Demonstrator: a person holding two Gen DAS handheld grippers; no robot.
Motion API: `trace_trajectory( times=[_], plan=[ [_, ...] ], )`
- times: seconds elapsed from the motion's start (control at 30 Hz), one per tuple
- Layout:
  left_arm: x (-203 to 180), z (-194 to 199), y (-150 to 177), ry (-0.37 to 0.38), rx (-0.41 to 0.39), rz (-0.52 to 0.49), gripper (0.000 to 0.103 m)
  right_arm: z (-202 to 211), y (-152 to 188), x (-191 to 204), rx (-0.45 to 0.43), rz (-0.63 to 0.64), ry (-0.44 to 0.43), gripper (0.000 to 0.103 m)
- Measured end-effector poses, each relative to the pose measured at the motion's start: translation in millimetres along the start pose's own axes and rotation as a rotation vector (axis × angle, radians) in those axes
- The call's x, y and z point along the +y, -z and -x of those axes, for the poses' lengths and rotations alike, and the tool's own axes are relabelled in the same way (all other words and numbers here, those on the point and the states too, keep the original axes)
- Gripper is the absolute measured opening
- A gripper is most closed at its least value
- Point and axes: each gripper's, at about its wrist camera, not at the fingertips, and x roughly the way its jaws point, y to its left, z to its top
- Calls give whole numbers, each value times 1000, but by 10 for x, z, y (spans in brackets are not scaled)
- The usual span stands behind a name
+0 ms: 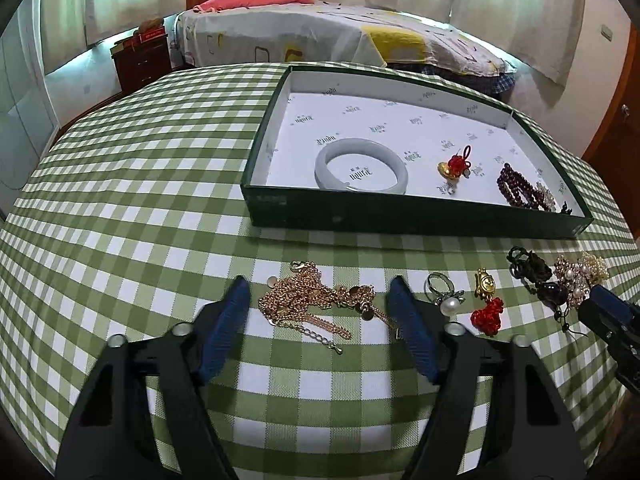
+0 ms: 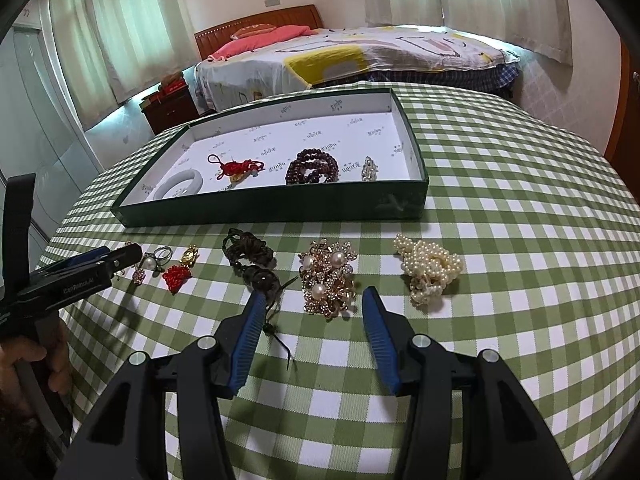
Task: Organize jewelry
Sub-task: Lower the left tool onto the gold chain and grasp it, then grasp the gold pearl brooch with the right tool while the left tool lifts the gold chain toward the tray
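Both tools are spread wide and holding nothing right now. The left tool (image 1: 318,300) sits low over the worktop (image 1: 120,208) with a tangled gold chain (image 1: 316,304) lying right between its blue fingers, so I'd guess that's the next pick. The right tool (image 2: 314,308) hovers the same way around a gold pearl brooch (image 2: 329,276).

Working outward along the near row: a pearl ring (image 1: 442,294), a small gold charm with a red knot (image 1: 486,304), a dark braided cord piece (image 2: 252,260) and, far right, a bundle of pearl strands (image 2: 430,270).

Further back is the green box (image 2: 256,210) with the white lining. Already inside: a pale jade bangle (image 1: 360,168), another red knot charm (image 1: 456,166), a dark red bead bracelet (image 2: 314,166) and a small sparkly piece (image 2: 369,168).

So roughly four in, six still out on the cloth. Not quite halfway, I'd say.
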Motion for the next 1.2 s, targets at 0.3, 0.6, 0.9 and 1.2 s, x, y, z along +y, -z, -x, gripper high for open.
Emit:
trace_trajectory(
  times=[0.3,0.6,0.9,1.2],
  plan=[
    [18,55,38,48,-5,-14,18,-39,16,-19,11,-9,-2,50],
    [18,103,84,98,-5,6,10,-35,18,-26,9,-10,1,50],
    [26,195,108,92,-27,3,10,-22,-12,-35,6,-4,3,50],
    [44,195,102,89,-21,5,10,-131,-118,-63,19,-2,9,43]
  ],
)
